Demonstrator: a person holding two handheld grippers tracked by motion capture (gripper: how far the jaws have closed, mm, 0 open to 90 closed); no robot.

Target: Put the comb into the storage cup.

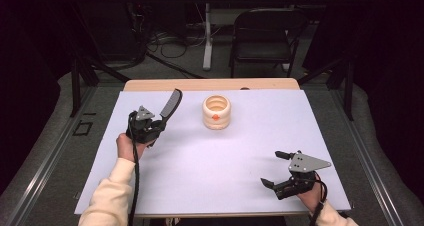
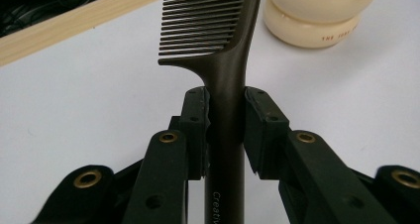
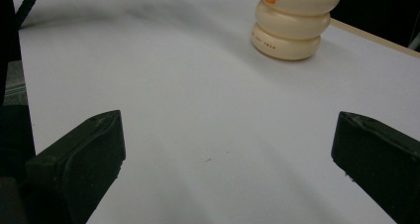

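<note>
A dark comb (image 1: 170, 106) (image 2: 225, 70) is clamped by its handle in my left gripper (image 1: 159, 127) (image 2: 225, 120), which is shut on it at the table's left; the toothed end points up and away toward the far edge. A cream ribbed holder (image 1: 216, 113) (image 2: 317, 16) (image 3: 292, 23) with an orange mark stands at the middle back of the white sheet, to the right of the comb. My right gripper (image 1: 272, 168) (image 3: 225, 149) rests at the near right, jaws wide open with only bare sheet between them.
The white sheet (image 1: 225, 156) covers a wooden table (image 1: 210, 84) whose edge shows at the back. Beyond it stand a black folding chair (image 1: 265, 33) and a table leg (image 1: 207, 36) with cables on the floor.
</note>
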